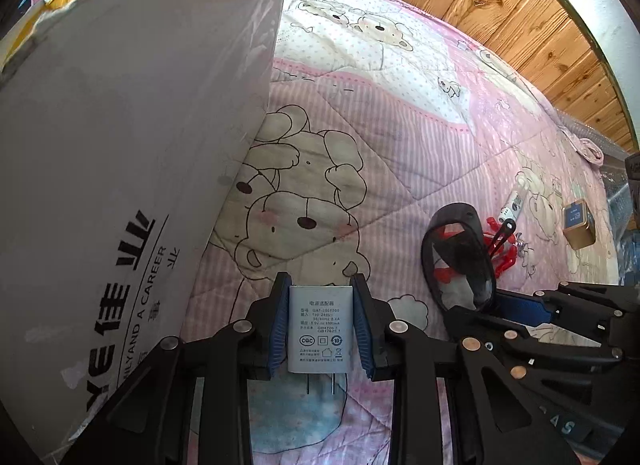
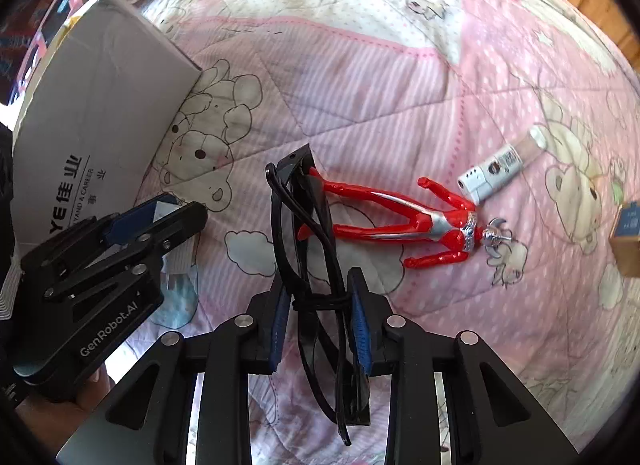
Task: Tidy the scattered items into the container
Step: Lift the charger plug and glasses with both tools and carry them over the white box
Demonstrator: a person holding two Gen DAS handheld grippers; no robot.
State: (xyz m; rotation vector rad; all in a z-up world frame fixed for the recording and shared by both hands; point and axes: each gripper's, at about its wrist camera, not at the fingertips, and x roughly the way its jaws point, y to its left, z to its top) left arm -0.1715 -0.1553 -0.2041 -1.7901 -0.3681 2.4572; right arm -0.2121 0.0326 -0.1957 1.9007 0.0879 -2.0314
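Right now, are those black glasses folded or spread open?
Folded: the glasses have their arms crossed behind the lenses, between the right gripper's fingers.

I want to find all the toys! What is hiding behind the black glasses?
Behind the black glasses, held in the right gripper, lies a red and silver toy figure on the pink blanket. Its body, arms and head show; the glasses cover its feet.
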